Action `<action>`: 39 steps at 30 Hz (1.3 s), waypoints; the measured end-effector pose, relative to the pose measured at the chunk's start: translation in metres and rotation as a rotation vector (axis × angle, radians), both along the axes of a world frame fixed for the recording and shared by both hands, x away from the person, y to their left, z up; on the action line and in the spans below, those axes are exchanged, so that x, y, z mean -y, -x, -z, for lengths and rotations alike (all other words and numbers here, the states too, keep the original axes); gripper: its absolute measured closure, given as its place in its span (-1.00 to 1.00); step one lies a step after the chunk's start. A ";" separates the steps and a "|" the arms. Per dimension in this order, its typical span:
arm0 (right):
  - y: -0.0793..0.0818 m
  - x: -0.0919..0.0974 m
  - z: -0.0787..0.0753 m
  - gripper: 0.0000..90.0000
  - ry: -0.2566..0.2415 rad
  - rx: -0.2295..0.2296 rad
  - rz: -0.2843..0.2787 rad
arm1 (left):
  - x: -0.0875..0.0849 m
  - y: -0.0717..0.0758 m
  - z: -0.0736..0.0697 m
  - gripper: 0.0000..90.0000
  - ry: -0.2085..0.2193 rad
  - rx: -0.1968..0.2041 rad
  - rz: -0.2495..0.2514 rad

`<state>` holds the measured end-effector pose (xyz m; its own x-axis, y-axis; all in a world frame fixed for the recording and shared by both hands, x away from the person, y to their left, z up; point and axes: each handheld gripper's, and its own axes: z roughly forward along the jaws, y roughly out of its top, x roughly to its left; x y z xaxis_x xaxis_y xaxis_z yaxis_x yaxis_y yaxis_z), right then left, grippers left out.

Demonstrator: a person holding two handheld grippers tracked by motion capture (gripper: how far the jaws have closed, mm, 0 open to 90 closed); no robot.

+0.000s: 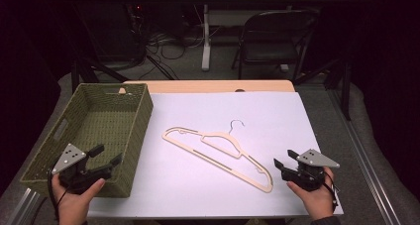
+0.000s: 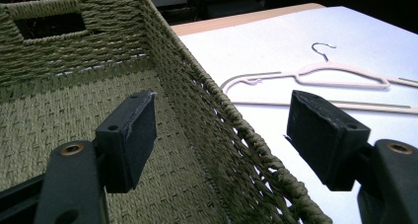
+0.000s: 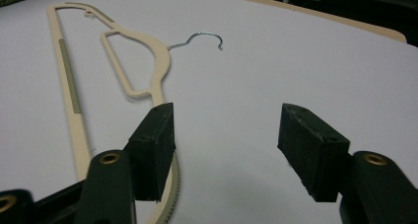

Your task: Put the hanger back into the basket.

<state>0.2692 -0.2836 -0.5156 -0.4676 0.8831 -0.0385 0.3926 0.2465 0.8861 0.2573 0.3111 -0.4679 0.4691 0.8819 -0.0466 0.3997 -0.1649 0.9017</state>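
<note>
— Cream plastic coat hanger with a wire hook (image 1: 218, 153): where is it?
— Flat on the white tabletop (image 1: 277, 111), just ahead of the right hand-held gripper (image 1: 286, 158), whose jaws gape wide, holding nothing.
— And the left hand-held gripper (image 1: 106, 154)?
— Spread wide too, empty, straddling the near rim of the olive woven rectangular basket (image 1: 131, 136).

At the lower left of the high view, the left hand (image 1: 74, 197) holds its hand-held gripper (image 1: 107, 155) with jaws spread wide. At lower right, the right hand (image 1: 313, 197) holds the other hand-held gripper (image 1: 285, 158), jaws likewise apart.
</note>
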 end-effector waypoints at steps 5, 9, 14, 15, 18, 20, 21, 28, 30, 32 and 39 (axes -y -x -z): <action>-0.004 0.000 0.003 -0.29 0.001 -0.033 -0.001 | 0.001 0.001 0.001 -0.42 -0.002 -0.005 -0.003; -0.006 -0.002 0.003 -0.36 0.014 -0.059 -0.008 | 0.000 0.003 0.001 -0.47 0.000 -0.009 -0.006; -0.005 -0.010 0.003 -0.31 0.064 -0.064 -0.014 | 0.000 0.005 -0.002 -0.52 0.014 -0.006 -0.014; -0.005 -0.012 0.001 -0.26 0.082 -0.063 -0.013 | 0.000 0.005 -0.002 -0.52 0.015 -0.006 -0.015; -0.004 -0.019 -0.005 -0.25 0.125 -0.064 -0.030 | 0.000 0.004 -0.004 -0.48 0.010 -0.012 -0.025; -0.004 -0.022 -0.007 -0.26 0.133 -0.049 -0.026 | 0.000 0.004 -0.005 -0.48 0.008 -0.016 -0.028; -0.005 -0.025 -0.011 -0.22 0.145 -0.046 -0.037 | 0.000 0.003 -0.005 -0.48 0.010 -0.018 -0.027; -0.019 -0.037 -0.031 -0.17 0.114 -0.091 -0.109 | 0.001 0.004 -0.008 -0.46 0.008 -0.011 -0.016; -0.031 -0.044 -0.042 -0.14 0.108 -0.111 -0.125 | 0.000 0.004 -0.009 -0.46 0.007 -0.012 -0.017; -0.038 -0.052 -0.051 -0.14 0.114 -0.105 -0.141 | 0.000 0.004 -0.009 -0.46 0.007 -0.014 -0.019; -0.057 -0.073 -0.066 -0.05 0.137 -0.126 -0.214 | -0.003 0.007 -0.010 -0.44 0.007 -0.016 -0.028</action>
